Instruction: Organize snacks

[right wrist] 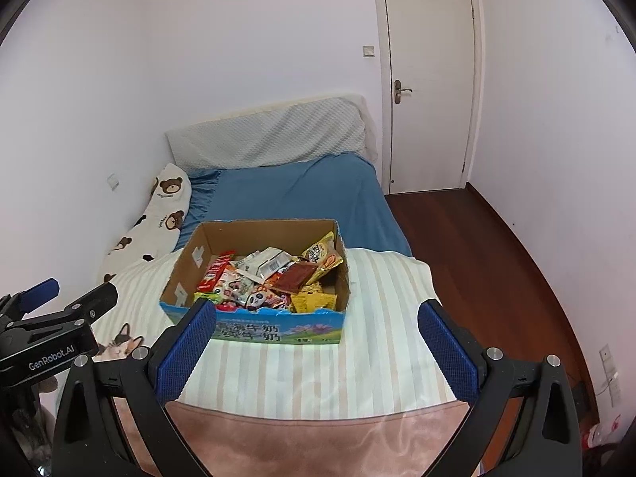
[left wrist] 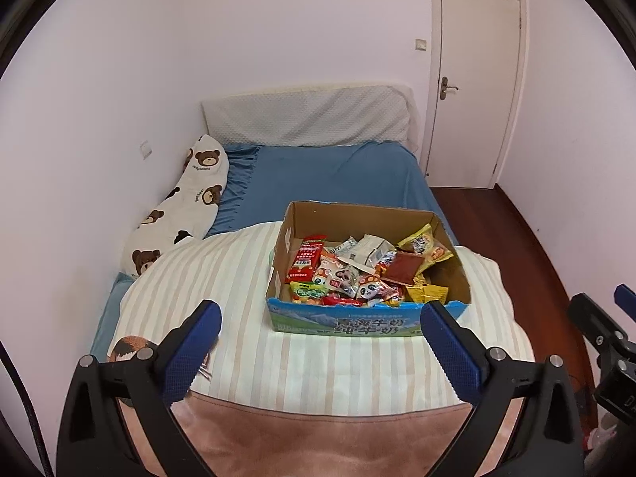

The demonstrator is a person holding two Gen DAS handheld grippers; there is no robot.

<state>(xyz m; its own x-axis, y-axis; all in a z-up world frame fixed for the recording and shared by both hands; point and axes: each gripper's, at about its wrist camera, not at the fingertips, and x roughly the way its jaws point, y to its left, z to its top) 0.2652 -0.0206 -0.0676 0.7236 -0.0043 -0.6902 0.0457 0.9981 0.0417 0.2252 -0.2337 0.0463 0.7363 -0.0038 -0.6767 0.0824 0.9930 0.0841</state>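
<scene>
- The bear pillow (left wrist: 175, 214) lies along the wall at the far left of the bed (left wrist: 334, 175), well apart from the work; it limits room only on that side.
- The left gripper (left wrist: 320, 348) hangs released, jaws spread wide and holding nothing, over the near end of the striped blanket (left wrist: 222, 278); the box lies ahead and a little to its right, its blue printed front wall just beyond the right fingertip.
- A cat picture on the blanket (right wrist: 119, 344) shows beside the left gripper; it is flat print, no obstacle.
- The box (left wrist: 359, 324) sits on the striped blanket with its long axis running left to right across both views, open top upward; the snacks (left wrist: 357, 274) are heaped loose inside, red and panda packets toward the left, yellow and brown ones toward the right.
- The right gripper (right wrist: 316, 344) is likewise released and empty; the box lies straight ahead and slightly left, its left fingertip overlapping the near wall in this view; I judge both about equally near, the right one better lined up with the yellow packets.
- The blanket right of the box is narrow and ends at the bed edge, with the wooden floor (right wrist: 469, 246) below; the wider free room for laying out packets is to the box's left.
</scene>
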